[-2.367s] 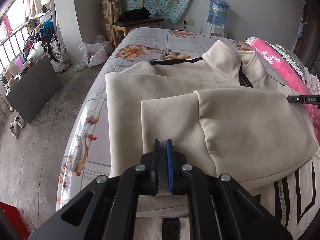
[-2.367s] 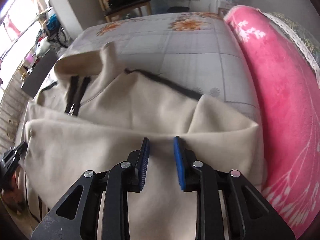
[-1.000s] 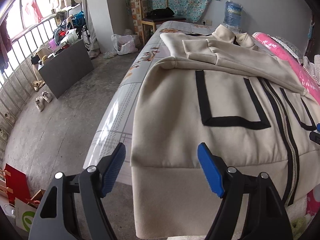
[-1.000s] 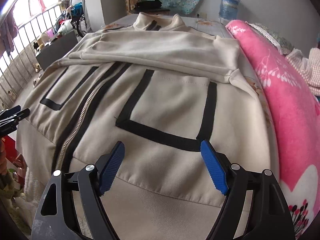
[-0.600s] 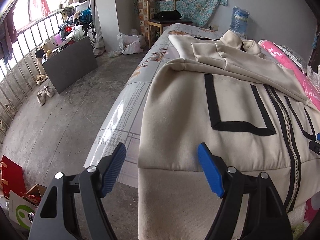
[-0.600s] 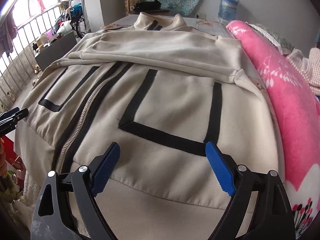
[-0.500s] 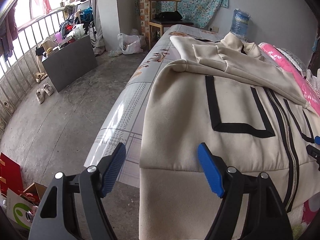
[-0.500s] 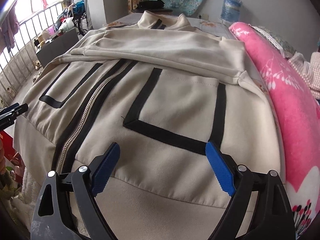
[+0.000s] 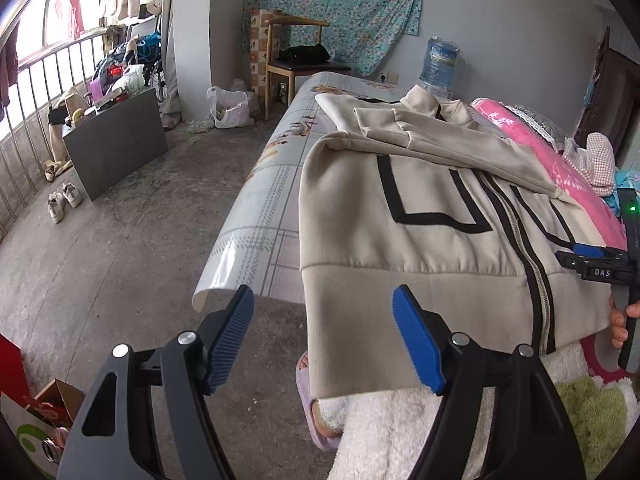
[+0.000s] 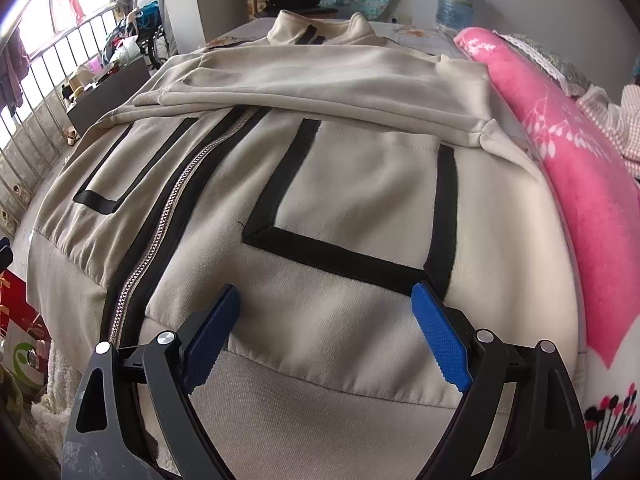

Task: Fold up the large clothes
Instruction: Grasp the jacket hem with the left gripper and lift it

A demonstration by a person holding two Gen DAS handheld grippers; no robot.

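Note:
A beige zip jacket (image 9: 420,240) with black pocket outlines lies front up on the bed, both sleeves folded across its chest. Its ribbed hem hangs over the near end of the bed. My left gripper (image 9: 324,320) hovers off the hem's left corner. Its jaws are closing; the corner shows between them, and the pads do not touch it. In the right wrist view the jacket (image 10: 340,200) fills the frame. My right gripper (image 10: 326,320) stands open just above the hem on the right half. The right gripper (image 9: 592,260), held by a hand, also shows at the left wrist view's right edge.
The bed (image 9: 256,216) has a glossy checked cover. A pink blanket (image 10: 580,160) runs along its right side. White fluffy fabric (image 9: 392,432) and a slippered foot (image 9: 316,400) are below the hem. On the concrete floor are a grey board (image 9: 116,144), shoes (image 9: 64,200), a bag (image 9: 230,108) and a chair (image 9: 296,60).
Both grippers left the folded sleeves and came down to the hem. My left gripper then drew back past the bed's corner, its jaws narrowing slightly. The right jaws widened a little.

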